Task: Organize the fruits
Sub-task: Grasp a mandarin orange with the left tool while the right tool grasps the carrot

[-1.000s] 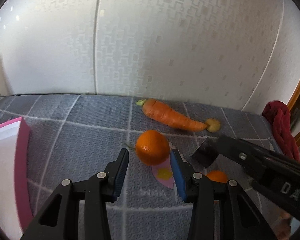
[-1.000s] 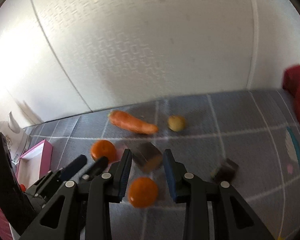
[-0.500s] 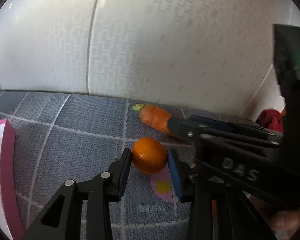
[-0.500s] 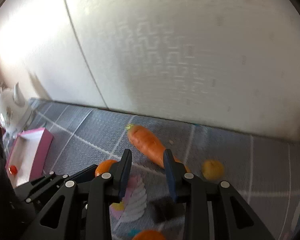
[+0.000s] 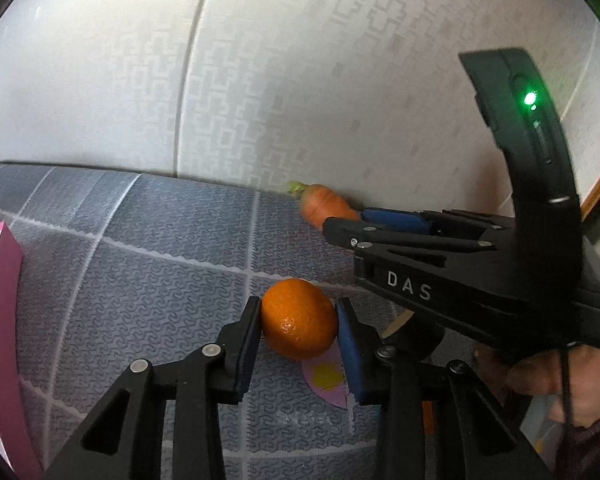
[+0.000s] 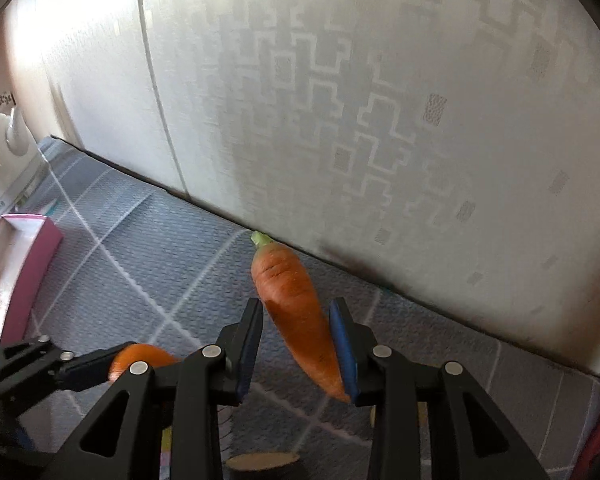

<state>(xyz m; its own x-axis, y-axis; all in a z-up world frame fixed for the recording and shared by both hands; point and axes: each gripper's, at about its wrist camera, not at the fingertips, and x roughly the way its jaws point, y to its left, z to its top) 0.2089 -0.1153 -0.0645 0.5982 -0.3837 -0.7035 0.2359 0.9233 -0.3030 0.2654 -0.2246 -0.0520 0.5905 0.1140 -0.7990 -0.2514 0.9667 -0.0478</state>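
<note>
The orange (image 5: pixel 298 326) has a glossy, finely dimpled peel. The carrot (image 6: pixel 296 312) looks matt, with rough ridged skin. Both grippers (image 5: pixel 298 344) (image 6: pixel 296 344) are matt black plastic with silvery metal screws. The mat (image 5: pixel 140 264) is a textured woven-looking grey, and the wall (image 6: pixel 339 120) bears embossed paper with a faint sheen.

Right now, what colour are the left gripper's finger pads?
Blue, on black fingers; clearest in the left wrist view, flanking the orange.
</note>
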